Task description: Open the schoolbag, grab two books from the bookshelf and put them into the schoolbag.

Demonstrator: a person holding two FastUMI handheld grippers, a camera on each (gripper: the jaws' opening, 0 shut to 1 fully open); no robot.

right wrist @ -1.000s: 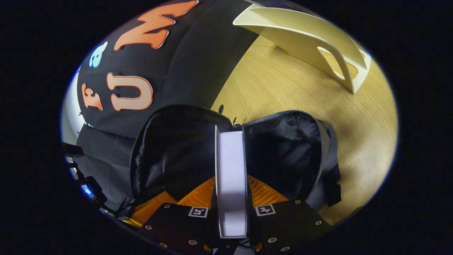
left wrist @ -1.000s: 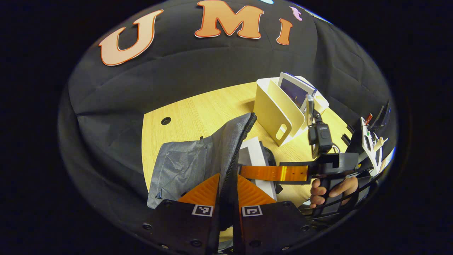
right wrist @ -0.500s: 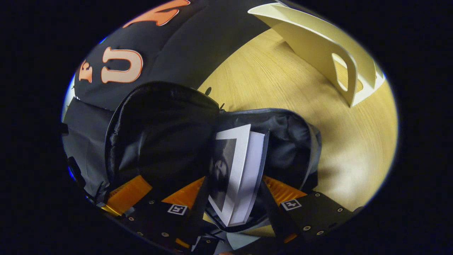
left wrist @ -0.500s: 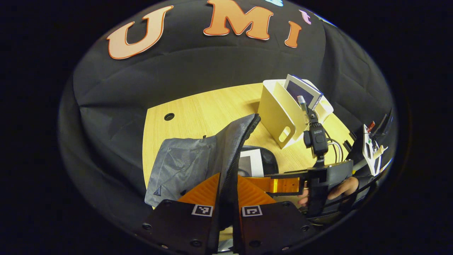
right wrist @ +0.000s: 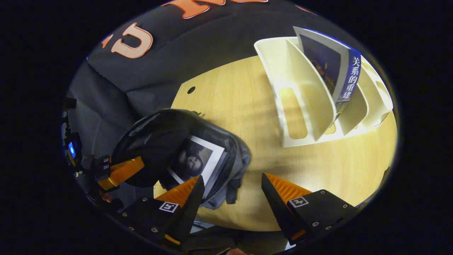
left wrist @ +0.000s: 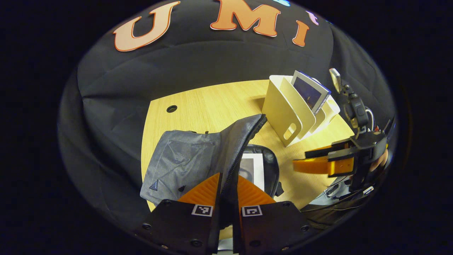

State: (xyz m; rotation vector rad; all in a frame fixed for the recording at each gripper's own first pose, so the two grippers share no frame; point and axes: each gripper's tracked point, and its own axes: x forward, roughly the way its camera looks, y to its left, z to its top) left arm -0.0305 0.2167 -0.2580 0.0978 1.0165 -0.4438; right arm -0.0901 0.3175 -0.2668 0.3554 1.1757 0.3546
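The grey schoolbag [left wrist: 184, 159] lies open on the wooden table, and my left gripper [left wrist: 226, 182] is shut on its zipped flap edge, holding it up. A white book with a dark picture [left wrist: 253, 166] lies inside the bag. In the right gripper view the same book [right wrist: 198, 159] rests in the bag's dark mouth [right wrist: 155, 141], with the left gripper [right wrist: 120, 171] at the flap. My right gripper [right wrist: 231, 184] hangs open and empty above the table, right of the bag. It is seen from the side as the right gripper [left wrist: 300, 161]. A blue book [right wrist: 332, 67] leans in the cream bookshelf [right wrist: 300, 102].
The bookshelf [left wrist: 286, 109] stands at the table's far right with its blue book [left wrist: 311, 94]. Bare wooden table [right wrist: 230, 88] lies between bag and shelf, with a cable hole [left wrist: 171, 108] at the far left. A hand and cables are at the right edge.
My right gripper opened, let the white book go into the bag, then drew back and up to the right. The left gripper kept hold of the flap.
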